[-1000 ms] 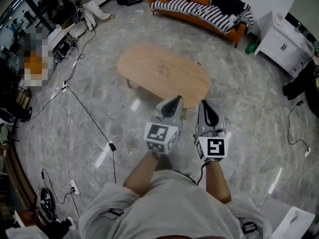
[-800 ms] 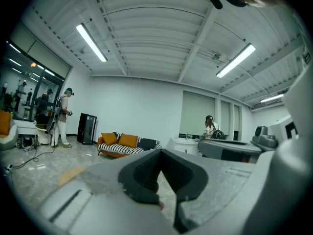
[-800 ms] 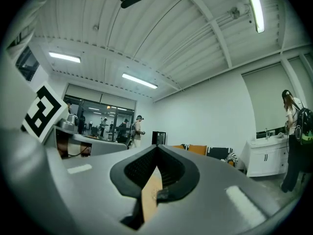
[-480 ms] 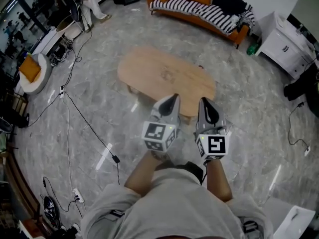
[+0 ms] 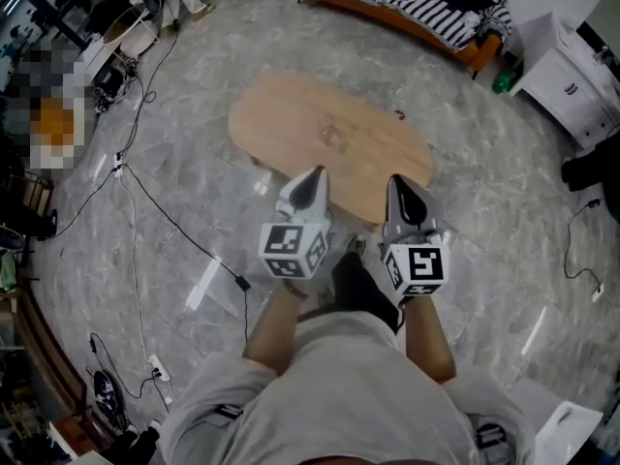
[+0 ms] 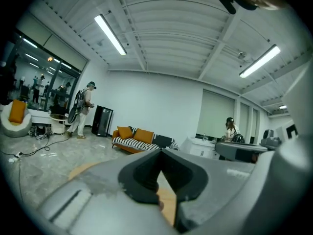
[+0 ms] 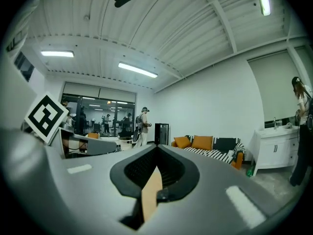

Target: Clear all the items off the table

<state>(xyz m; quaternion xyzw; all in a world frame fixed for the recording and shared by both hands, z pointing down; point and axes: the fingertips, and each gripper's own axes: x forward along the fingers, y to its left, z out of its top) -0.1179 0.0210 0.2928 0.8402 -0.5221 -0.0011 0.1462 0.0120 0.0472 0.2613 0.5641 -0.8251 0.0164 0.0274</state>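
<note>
Table [image 5: 291, 124] is the thing to clear, and both grippers are held side by side short of its near rim. The left gripper [image 5: 314, 173] has its jaws pressed together on nothing; the right gripper [image 5: 398, 180] is likewise closed and empty. Beyond the tips lies the oval wooden top, which looks almost bare. The one candidate is a small dark speck [image 5: 399, 115] at the far rim (too small to name).

If that speck is an item, I judge it light and easy to knock off the edge. A pinch from above across its narrow side would suit, with the jaws spread first.

The head view alone gives the whole tabletop, the cables [image 5: 174, 223] trailing over the floor, and the speck. Each gripper view shows only a sliver of wood behind its own closed jaws. In return they look level across the room: the striped sofa [image 6: 134, 139], ceiling lights, and people standing at the far wall. The right gripper view also catches the left gripper's marker cube at its left edge.
</note>
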